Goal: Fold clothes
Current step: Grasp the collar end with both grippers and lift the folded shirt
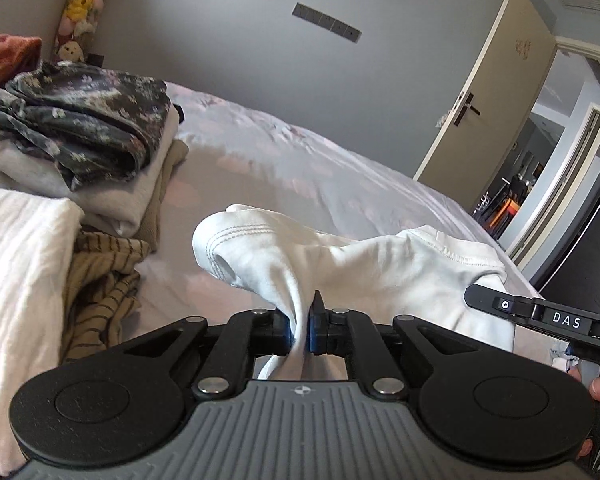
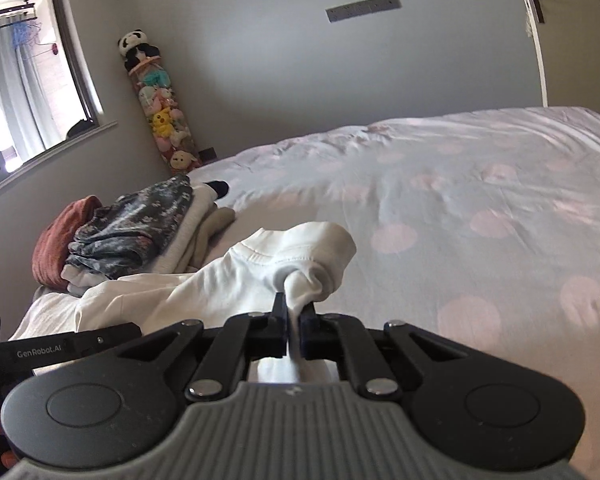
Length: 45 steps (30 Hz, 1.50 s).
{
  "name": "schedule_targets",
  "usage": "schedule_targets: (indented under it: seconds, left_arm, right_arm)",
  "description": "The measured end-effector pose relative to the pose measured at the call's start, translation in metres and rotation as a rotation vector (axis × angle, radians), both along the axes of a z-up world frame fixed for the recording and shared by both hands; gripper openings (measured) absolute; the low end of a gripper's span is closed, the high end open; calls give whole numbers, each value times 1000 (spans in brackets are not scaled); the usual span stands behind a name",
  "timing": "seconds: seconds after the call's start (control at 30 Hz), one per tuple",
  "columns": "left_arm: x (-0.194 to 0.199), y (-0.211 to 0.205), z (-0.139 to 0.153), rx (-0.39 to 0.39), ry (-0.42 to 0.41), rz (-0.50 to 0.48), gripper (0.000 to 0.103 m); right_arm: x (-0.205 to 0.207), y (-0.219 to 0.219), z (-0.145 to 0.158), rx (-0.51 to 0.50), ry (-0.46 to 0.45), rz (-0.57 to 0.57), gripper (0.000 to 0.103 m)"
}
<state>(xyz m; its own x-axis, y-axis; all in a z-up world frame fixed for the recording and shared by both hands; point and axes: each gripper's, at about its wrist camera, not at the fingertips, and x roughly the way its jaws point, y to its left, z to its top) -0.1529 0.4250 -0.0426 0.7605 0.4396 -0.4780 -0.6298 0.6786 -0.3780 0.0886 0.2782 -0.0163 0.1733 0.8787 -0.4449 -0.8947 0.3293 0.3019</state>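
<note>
Now the left gripper (image 1: pixel 300 320) pinches the white garment (image 1: pixel 380 268) between its fingers. Likewise the right gripper (image 2: pixel 294 320) clamps it, cloth bunching ahead of the fingertips.

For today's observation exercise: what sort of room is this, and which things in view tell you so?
Most likely a home bedroom. A bed with a spotted sheet fills the view, folded clothes are stacked on it, and a column of plush toys stands in the corner by a window.
</note>
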Motion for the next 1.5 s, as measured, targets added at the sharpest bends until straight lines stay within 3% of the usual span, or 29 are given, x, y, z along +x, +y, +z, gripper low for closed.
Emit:
schedule_targets:
  seconds: [0.3,0.6,1.0,1.23,1.5]
  left_arm:
    - [-58,-18,58,122,-60,72,6]
    - [-108,-15,92,165,-101,151,6]
    - [-157,5,131,259,-63,249,6]
    - [-192,44,120,223,28,341,6]
    - [-239,83,73,110,154,476,6]
  right_arm:
    - [-39,27,62,120,-76,146,7]
    - [-78,80,112,204,-119,317,6]
    - [-124,171,150,187,-131,547,7]
    - [-177,272,145,72,-137,716,7]
    - [-277,359,97,-54,-193,879,7]
